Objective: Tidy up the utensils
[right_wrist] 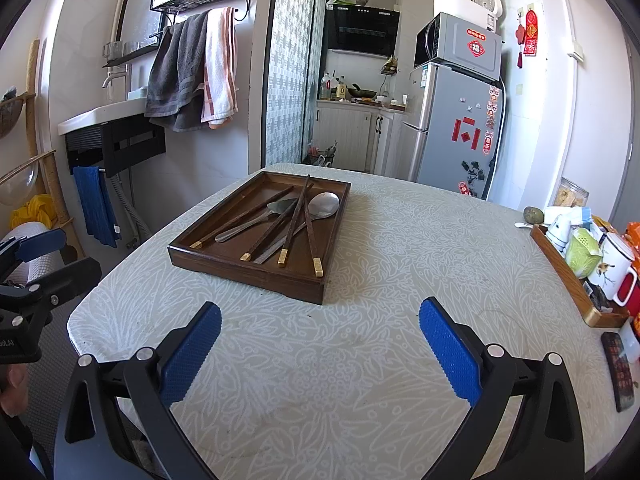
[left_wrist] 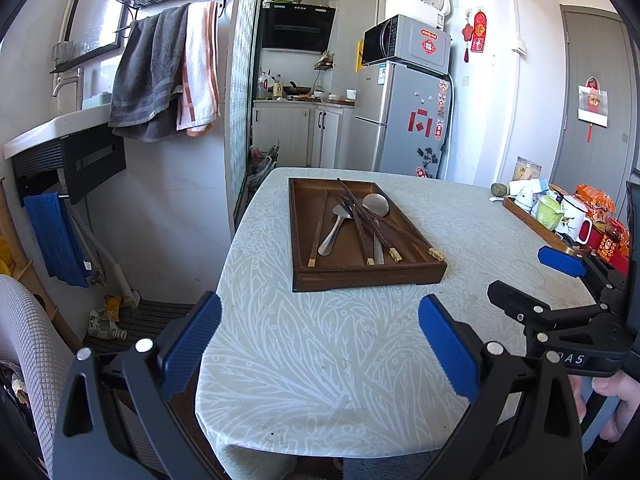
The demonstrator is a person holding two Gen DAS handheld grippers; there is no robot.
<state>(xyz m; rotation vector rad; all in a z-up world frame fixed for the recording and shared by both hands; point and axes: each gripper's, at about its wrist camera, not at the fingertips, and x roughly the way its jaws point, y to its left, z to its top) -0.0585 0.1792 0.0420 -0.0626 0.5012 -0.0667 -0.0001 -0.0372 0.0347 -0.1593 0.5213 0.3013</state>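
Observation:
A dark wooden tray [left_wrist: 362, 276] [right_wrist: 256, 270] sits on the table with the patterned cloth [left_wrist: 320, 360] [right_wrist: 380, 280]. In it lie several dark chopsticks with gold tips [left_wrist: 362, 232] [right_wrist: 292, 222], crossed loosely, a metal spoon with a round bowl [left_wrist: 376, 204] [right_wrist: 324, 204] and a second metal utensil [left_wrist: 336, 228] [right_wrist: 248, 226]. My left gripper [left_wrist: 320, 344] is open and empty, above the near table edge, short of the tray. My right gripper [right_wrist: 320, 348] is open and empty, over the table in front of the tray; it also shows at the right of the left wrist view [left_wrist: 560, 280].
A second wooden tray [right_wrist: 568, 276] with cups, a mug and snack packs stands at the table's right edge [left_wrist: 532, 220]. A dark phone-like object [right_wrist: 620, 368] lies near it. A chair back [left_wrist: 28, 340] is at the left. A fridge [right_wrist: 456, 128] stands beyond the table.

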